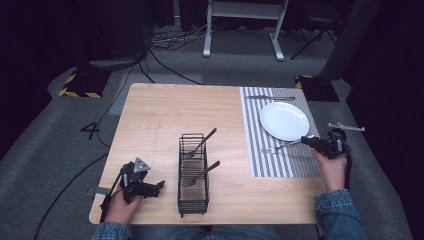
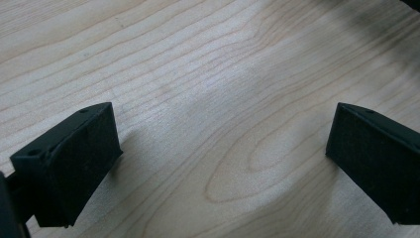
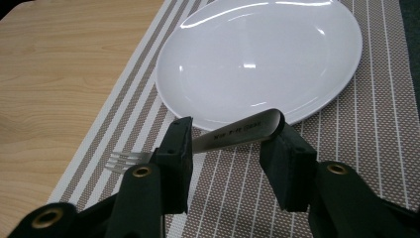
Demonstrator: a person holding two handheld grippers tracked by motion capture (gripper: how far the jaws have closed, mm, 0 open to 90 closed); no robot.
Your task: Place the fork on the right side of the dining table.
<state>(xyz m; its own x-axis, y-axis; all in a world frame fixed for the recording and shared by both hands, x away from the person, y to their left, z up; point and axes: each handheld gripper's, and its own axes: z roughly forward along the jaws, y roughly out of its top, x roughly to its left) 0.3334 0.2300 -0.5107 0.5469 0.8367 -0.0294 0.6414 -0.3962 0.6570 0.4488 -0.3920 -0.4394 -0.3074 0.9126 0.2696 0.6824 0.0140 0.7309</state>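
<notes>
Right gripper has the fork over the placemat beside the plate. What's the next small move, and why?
Probably ease the right gripper down and open it wider: the fork lies between its jaws, tines low over the striped placemat beside the white plate, so it looks ready to be laid flat there.

Partly hidden fork
The fork's (image 3: 233, 134) mid-handle runs behind one finger (image 3: 176, 158); the stamped lettering is too small to read.
</notes>
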